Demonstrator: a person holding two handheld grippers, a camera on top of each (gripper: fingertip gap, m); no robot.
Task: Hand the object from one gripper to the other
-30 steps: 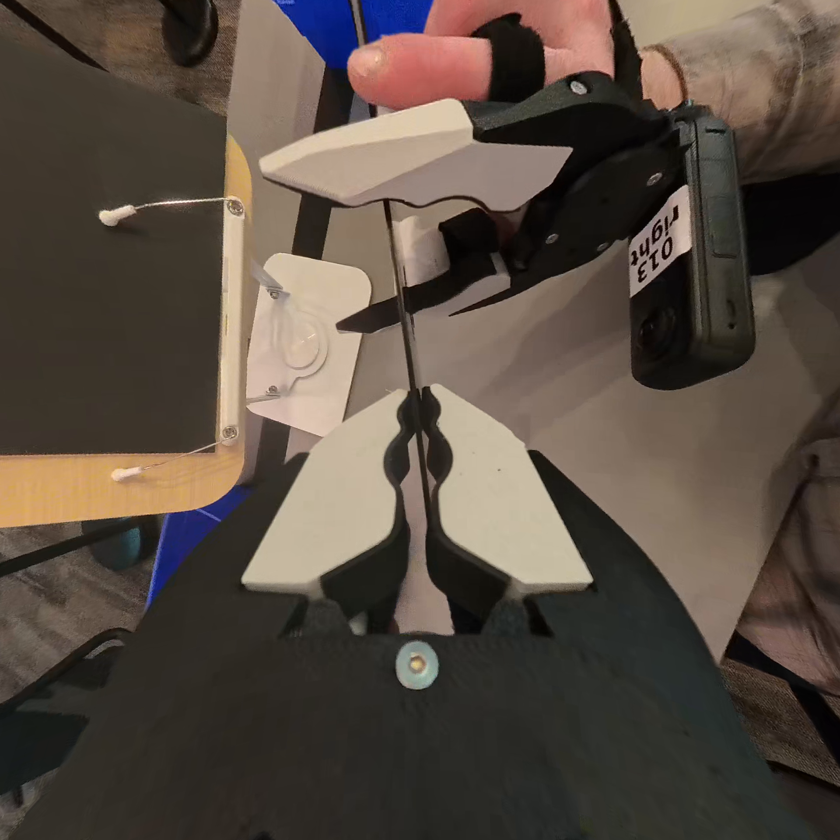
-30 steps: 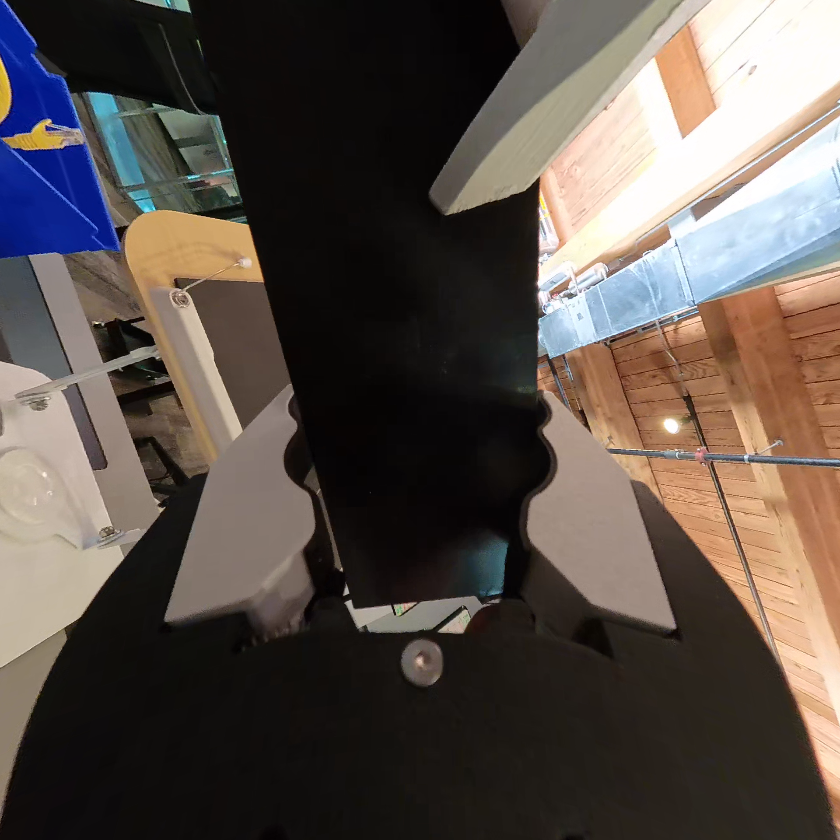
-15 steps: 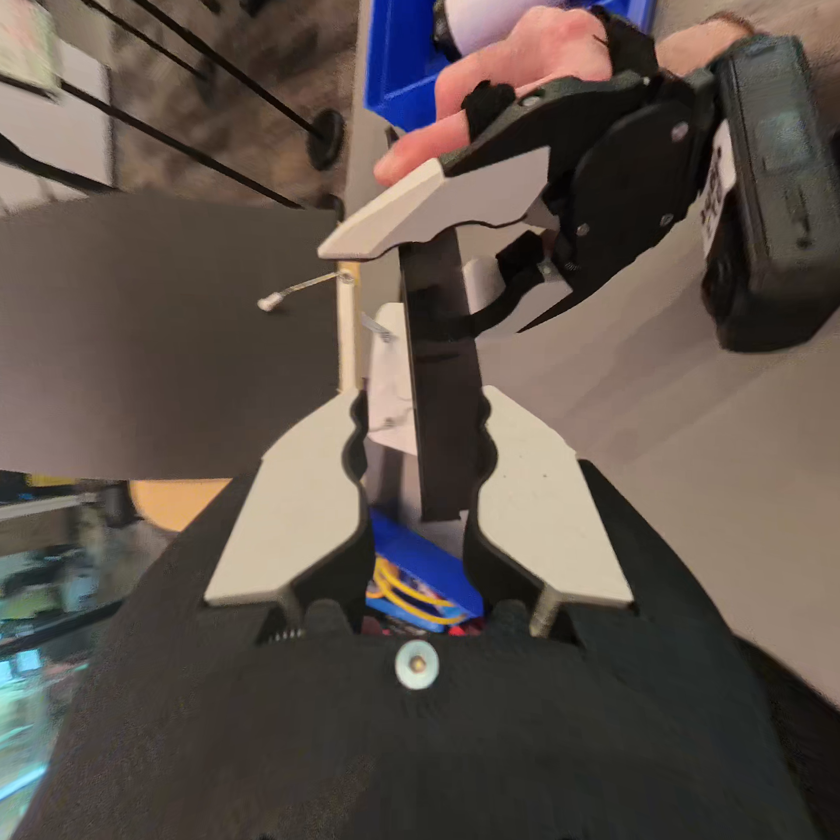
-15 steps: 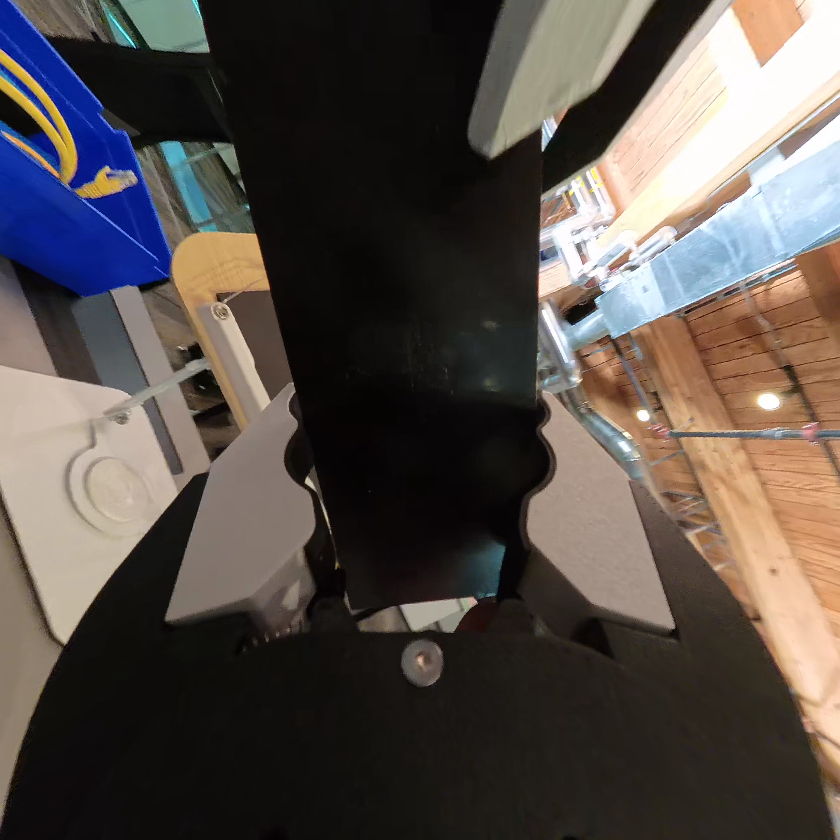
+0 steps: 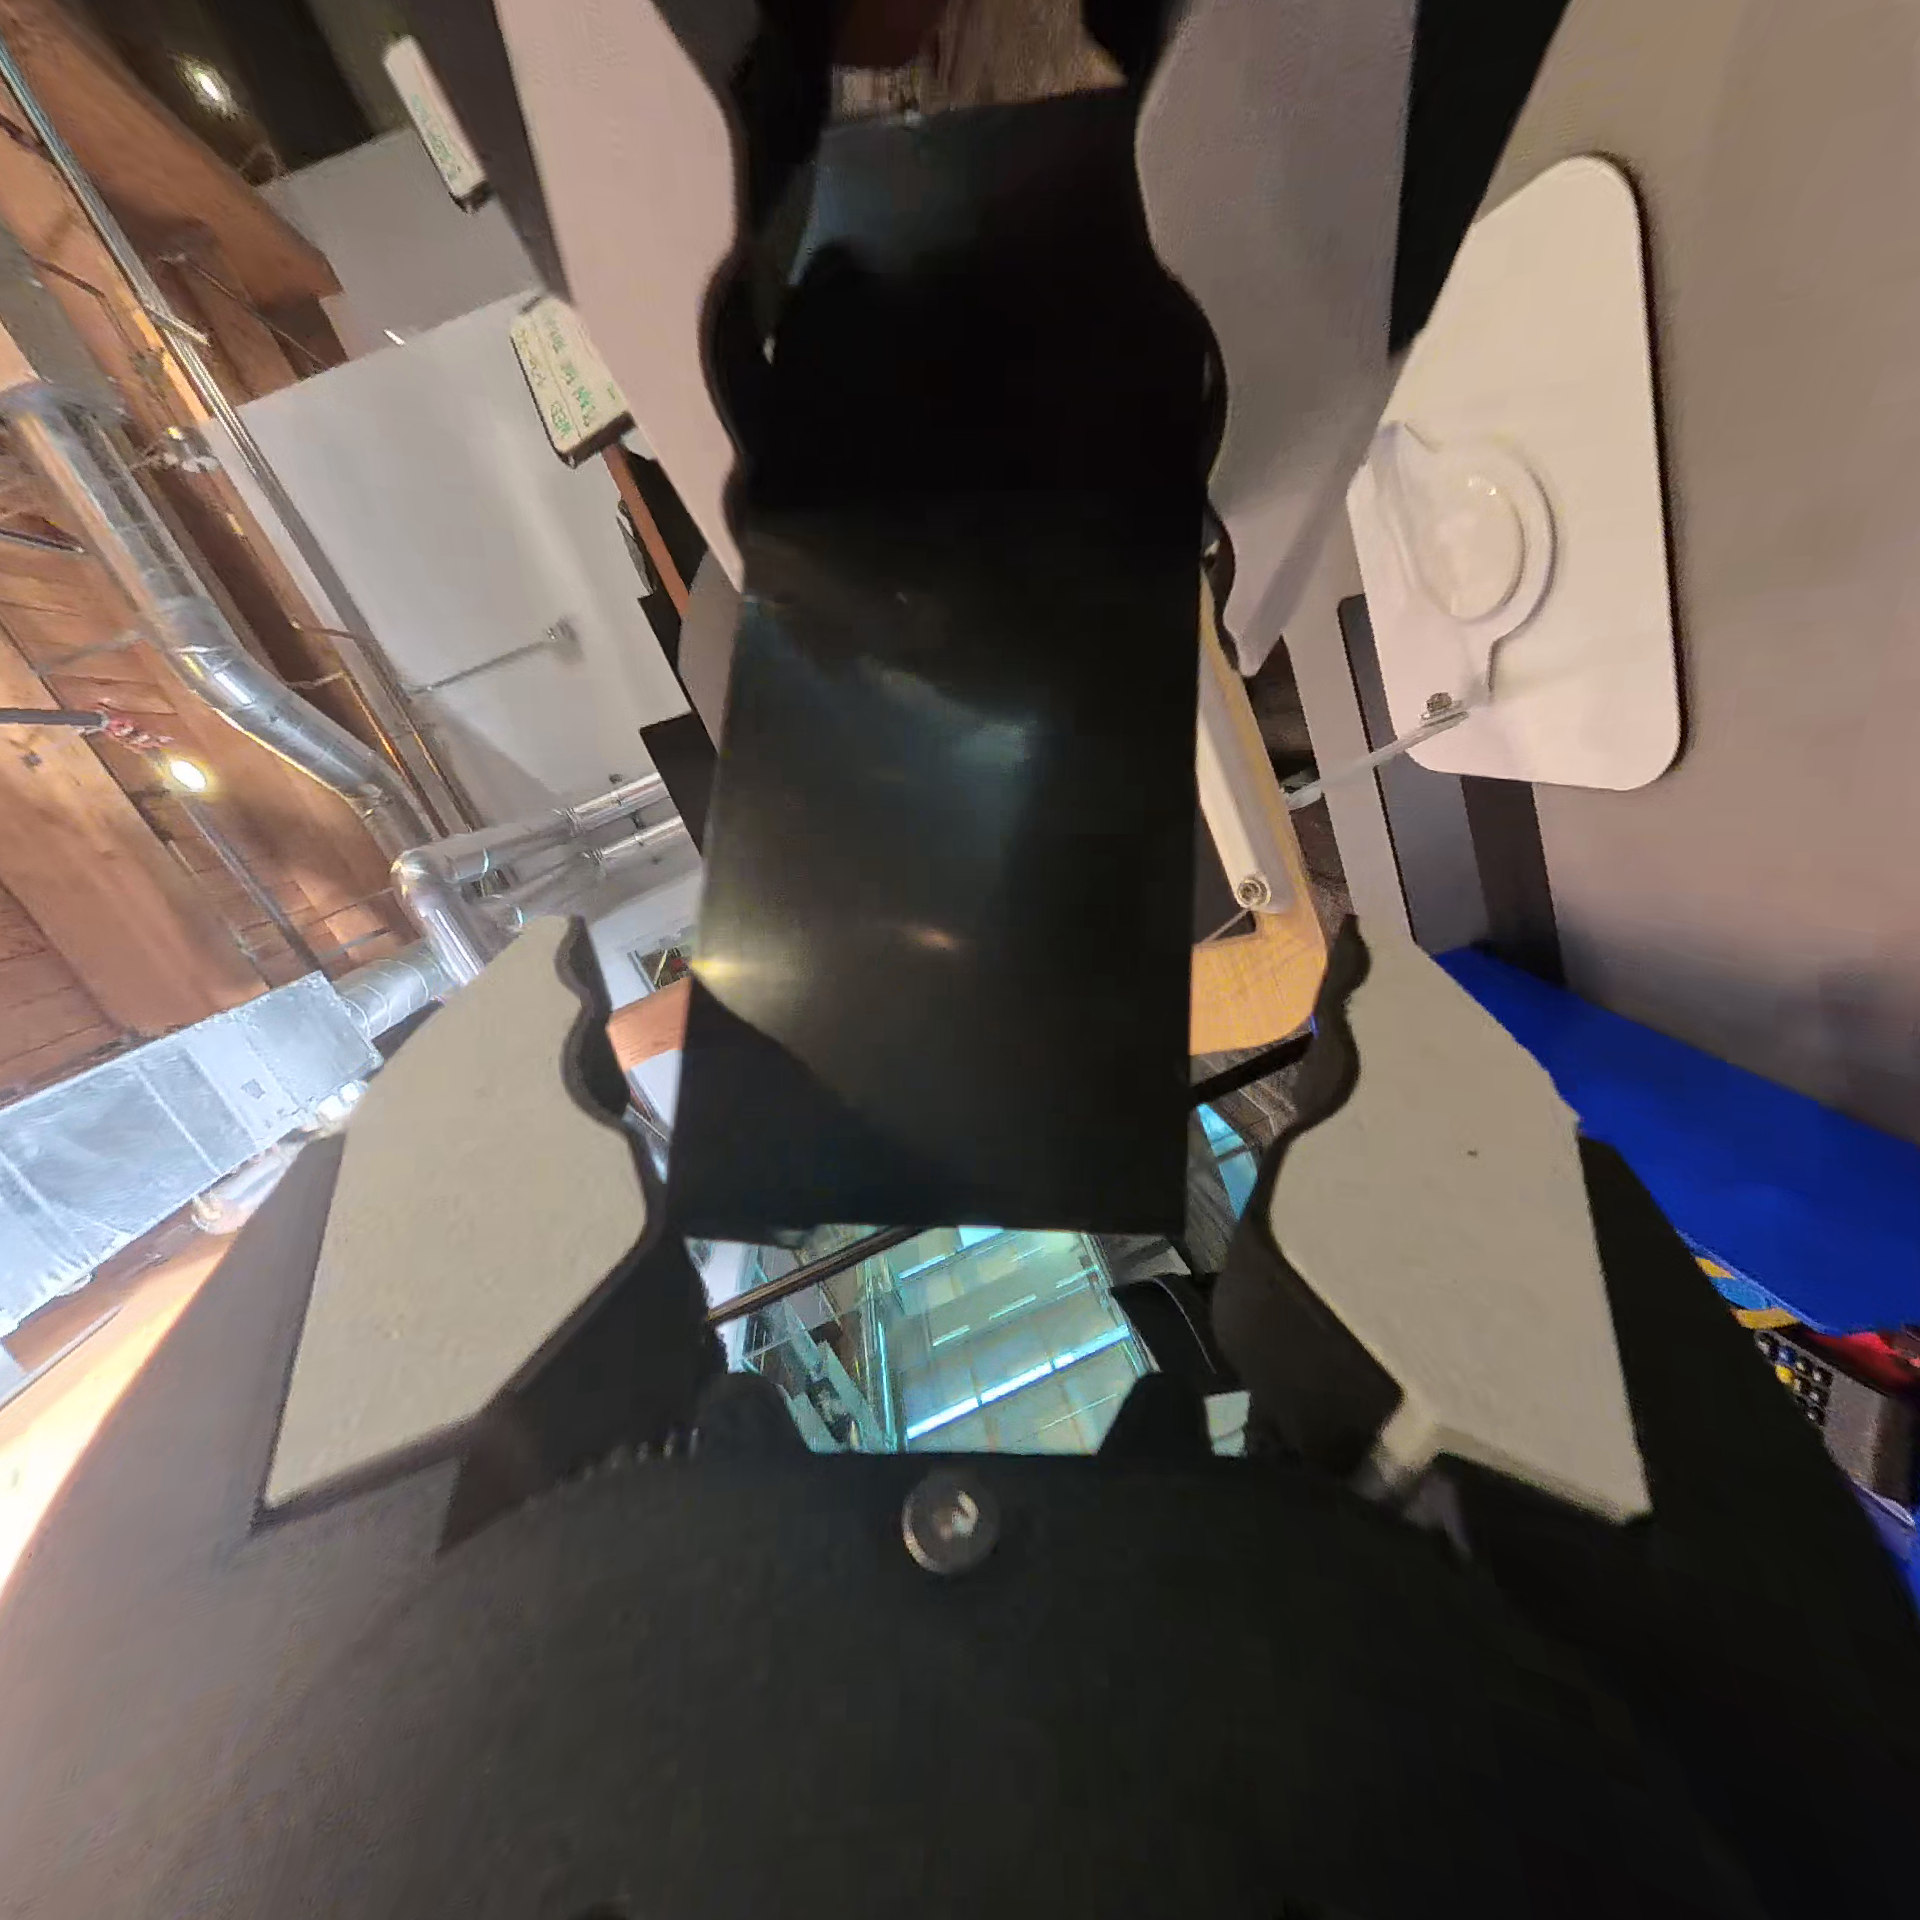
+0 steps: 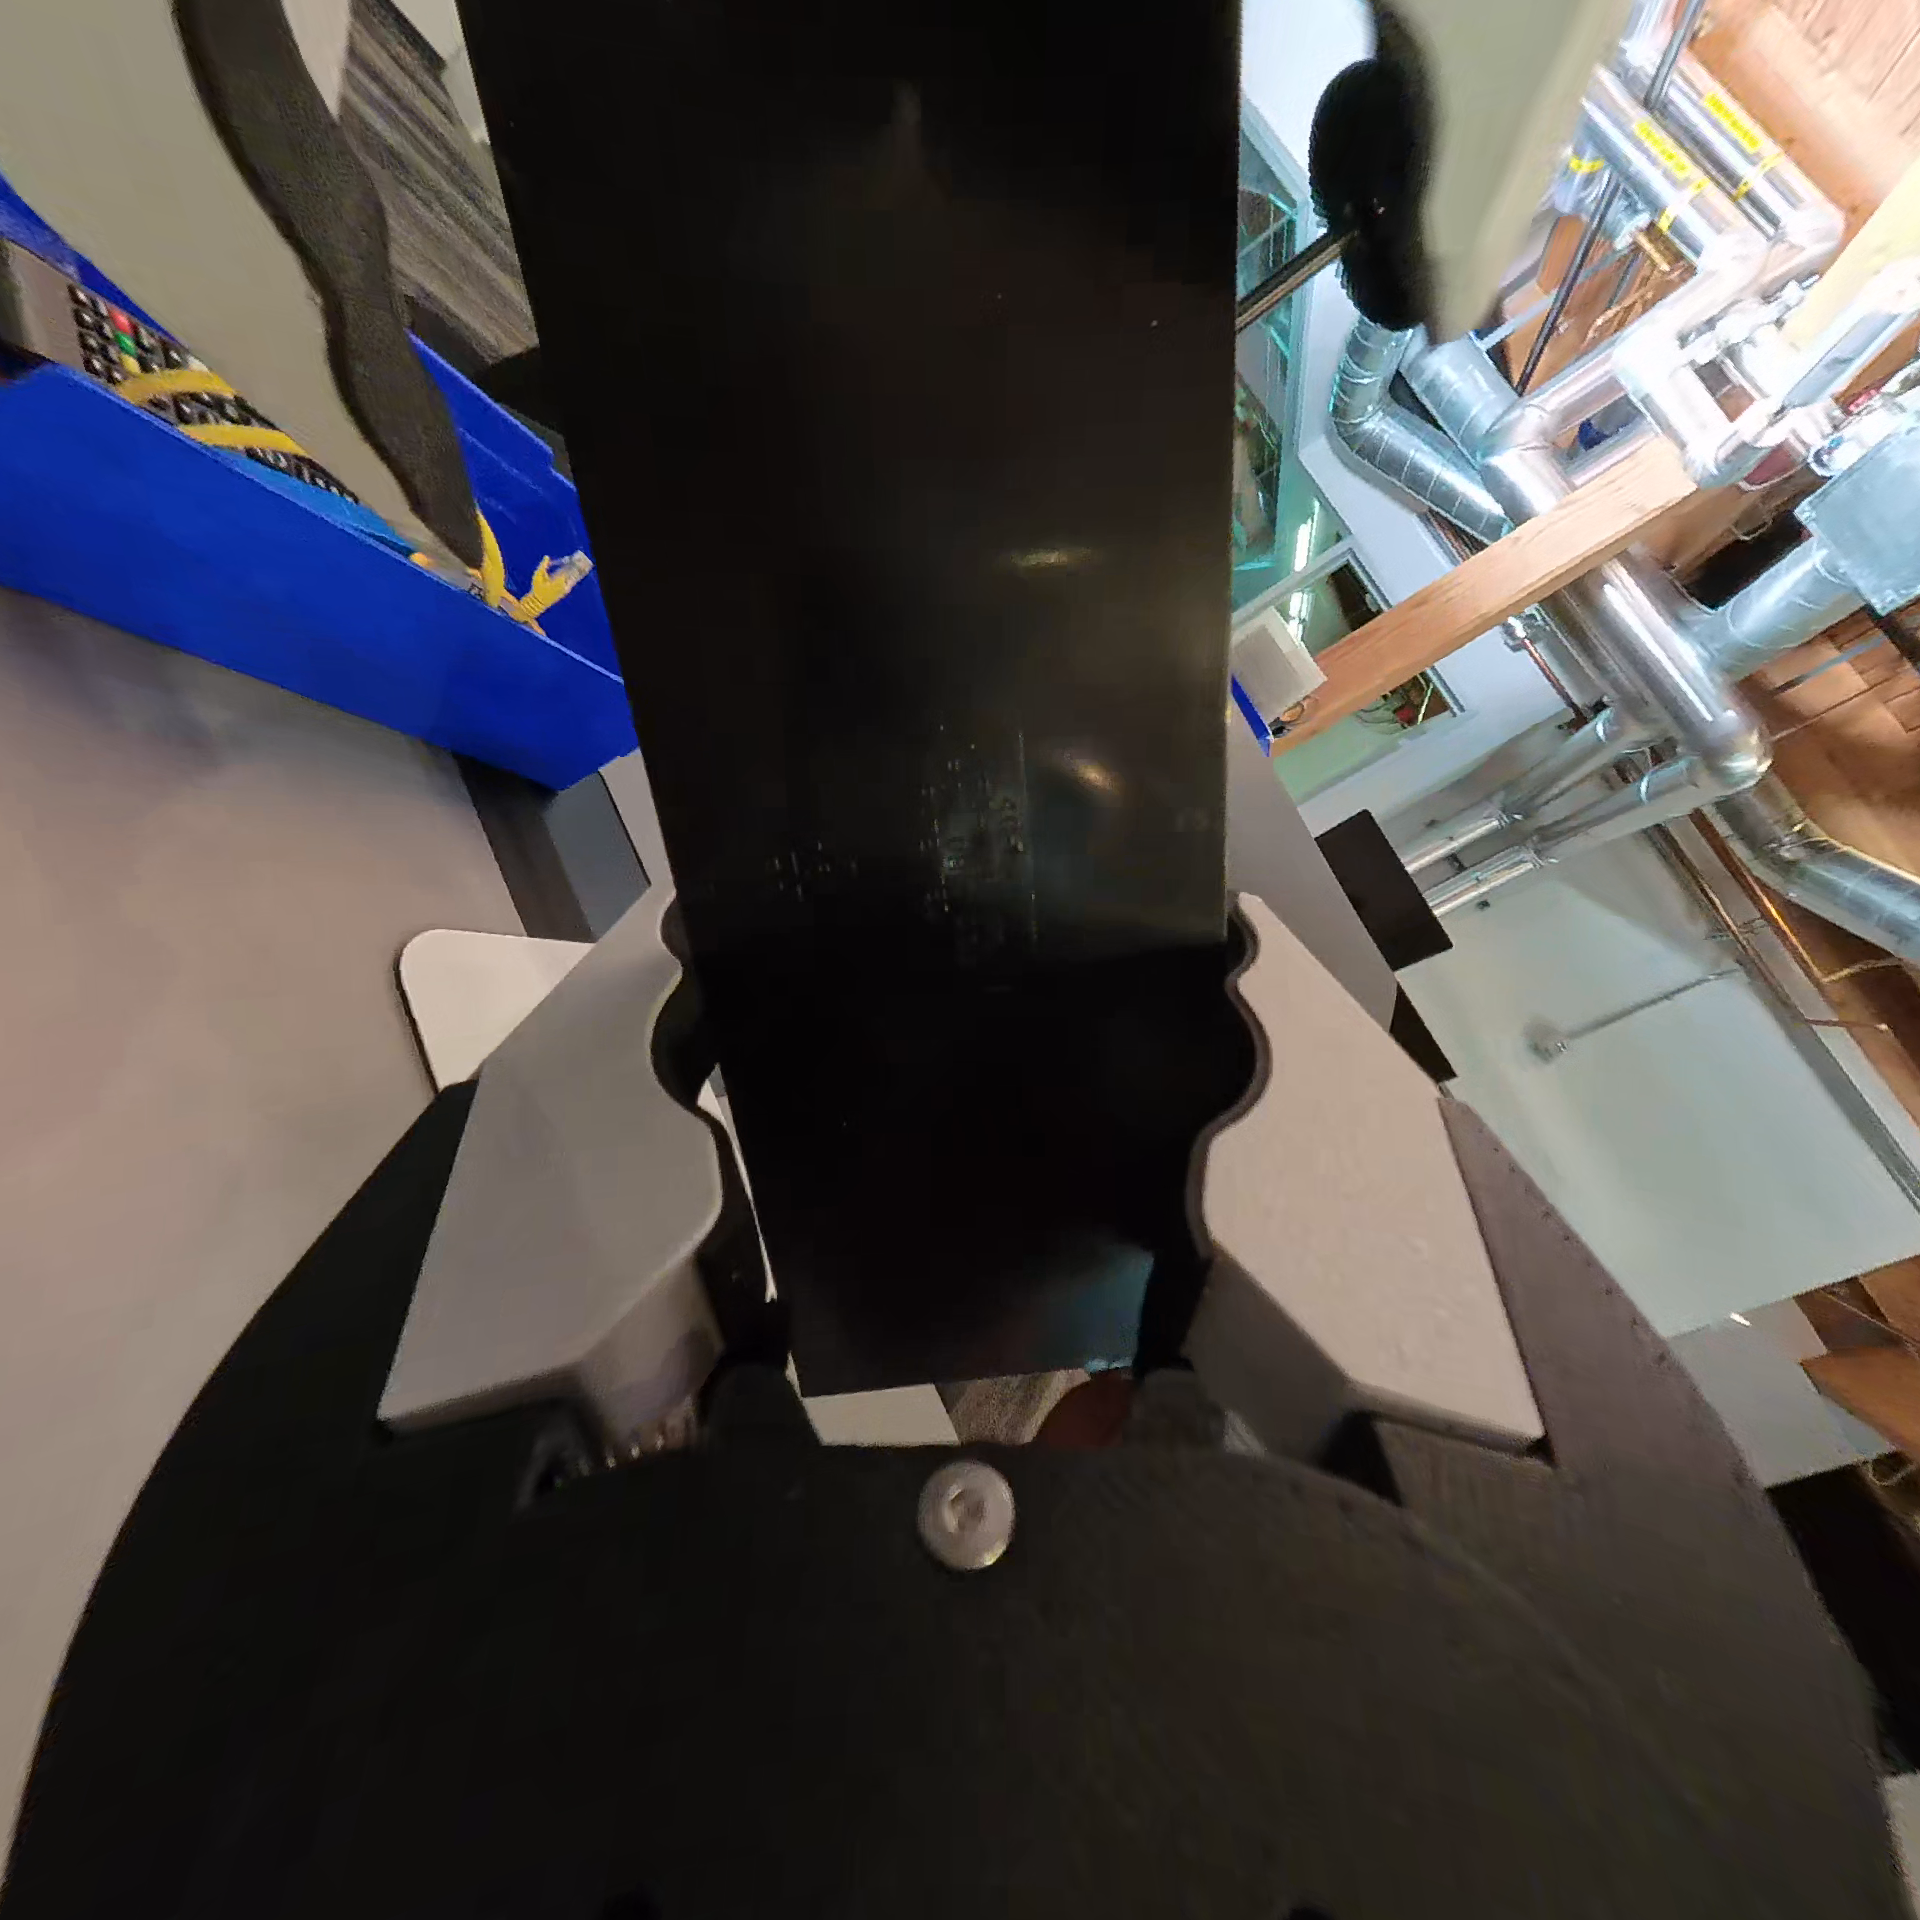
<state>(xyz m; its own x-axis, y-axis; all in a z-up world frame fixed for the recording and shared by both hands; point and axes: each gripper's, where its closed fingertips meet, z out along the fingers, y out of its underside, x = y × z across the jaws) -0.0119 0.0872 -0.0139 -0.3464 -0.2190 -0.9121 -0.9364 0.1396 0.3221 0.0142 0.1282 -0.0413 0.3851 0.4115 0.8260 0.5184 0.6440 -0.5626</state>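
Observation:
The object is a flat, glossy black slab [image 5: 935,831]. My right gripper [image 6: 945,914] is shut on one end of it, with the fingers pressing its two long edges, and the slab [image 6: 883,520] runs straight out ahead. My left gripper [image 5: 956,935] is open wide around the slab's other end, with a gap showing on each side. The right gripper's grey fingers [image 5: 1278,364] show at the top of the left wrist view, clamped on the slab. The left gripper's fingers [image 6: 1475,125] show at the top of the right wrist view, spread off the slab.
A blue bin [image 6: 260,561] with yellow cables sits on the grey table [image 6: 208,831]; it also shows in the left wrist view [image 5: 1714,1122]. A white plate with a clear dome [image 5: 1538,499] lies on the table. Metal ducts [image 6: 1610,520] and wooden beams run overhead. Some 7 cm of space lies between my two pairs of fingers.
My left gripper, shut on the slab a second ago, has opened wide and let go. The right gripper keeps its hold. Both views have swung toward the ceiling.

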